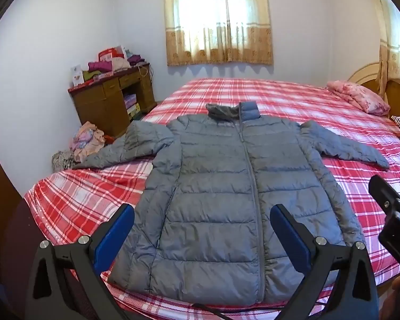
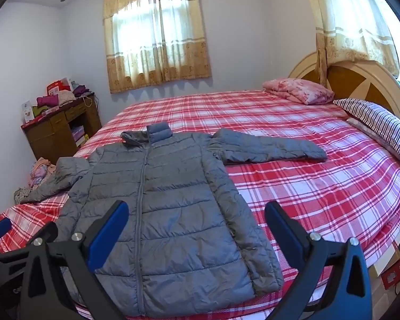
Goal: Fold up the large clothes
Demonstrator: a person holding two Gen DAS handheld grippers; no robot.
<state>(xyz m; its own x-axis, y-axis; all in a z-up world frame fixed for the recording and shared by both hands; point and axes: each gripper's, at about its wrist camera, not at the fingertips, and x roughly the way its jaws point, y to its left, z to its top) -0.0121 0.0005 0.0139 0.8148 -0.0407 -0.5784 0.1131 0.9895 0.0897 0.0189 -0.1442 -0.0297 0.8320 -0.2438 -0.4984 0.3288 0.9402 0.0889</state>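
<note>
Lying flat ahead of both fingers: grey puffer jacket on plaid bed, zipped, collar far, hem nearest, long axis running away. Left gripper and right gripper both spread wide, empty, above hem. Right sleeve stretches out sideways, nearer right gripper.

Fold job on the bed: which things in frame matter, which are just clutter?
Part of the job:
- grey puffer jacket, zipped, flat, both sleeves out
- left gripper, open
- right gripper, open
- bed, work surface

Just lying about:
- pink folded blanket
- striped pillow
- wooden desk with stacked clothes
- clothes heap beside bed
</note>
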